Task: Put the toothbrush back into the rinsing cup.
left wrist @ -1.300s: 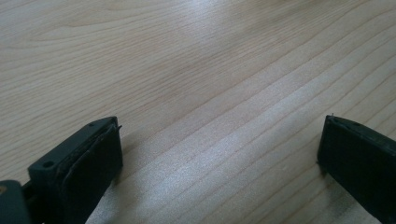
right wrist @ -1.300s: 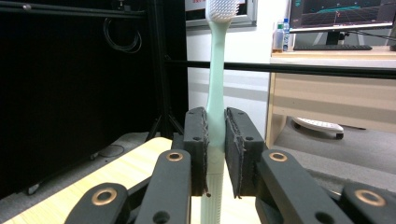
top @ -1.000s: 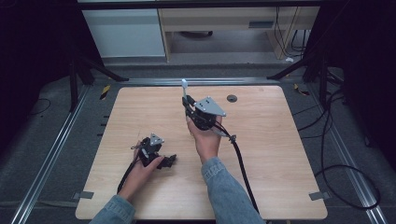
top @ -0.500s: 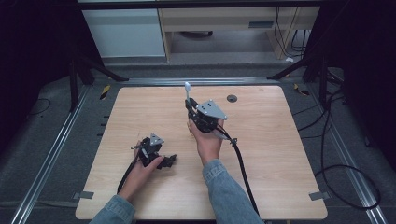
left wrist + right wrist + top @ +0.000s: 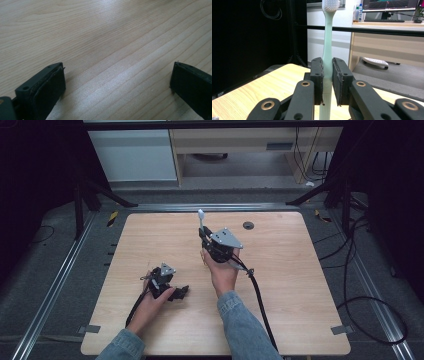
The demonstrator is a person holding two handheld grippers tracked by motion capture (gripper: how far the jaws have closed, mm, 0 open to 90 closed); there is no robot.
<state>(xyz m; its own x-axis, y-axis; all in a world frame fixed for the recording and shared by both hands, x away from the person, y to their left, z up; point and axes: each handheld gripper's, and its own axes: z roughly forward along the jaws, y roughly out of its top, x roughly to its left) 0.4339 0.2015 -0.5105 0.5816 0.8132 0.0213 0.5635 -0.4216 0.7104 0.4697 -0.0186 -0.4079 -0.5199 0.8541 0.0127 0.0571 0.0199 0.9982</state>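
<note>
- We see the right hand-held gripper [image 5: 327,82] clenched on a pale green toothbrush [image 5: 327,50], its pads pressed against the handle from both sides.
- The toothbrush stands upright with its white bristle head on top, held above the middle of the surface [image 5: 300,270], toward the far edge.
- Our left hand-held gripper [image 5: 117,85] is released, its jaws spread wide over bare wood with nothing between them.
- It lies low near the surface's near-left corner, well apart from the right one.
</note>
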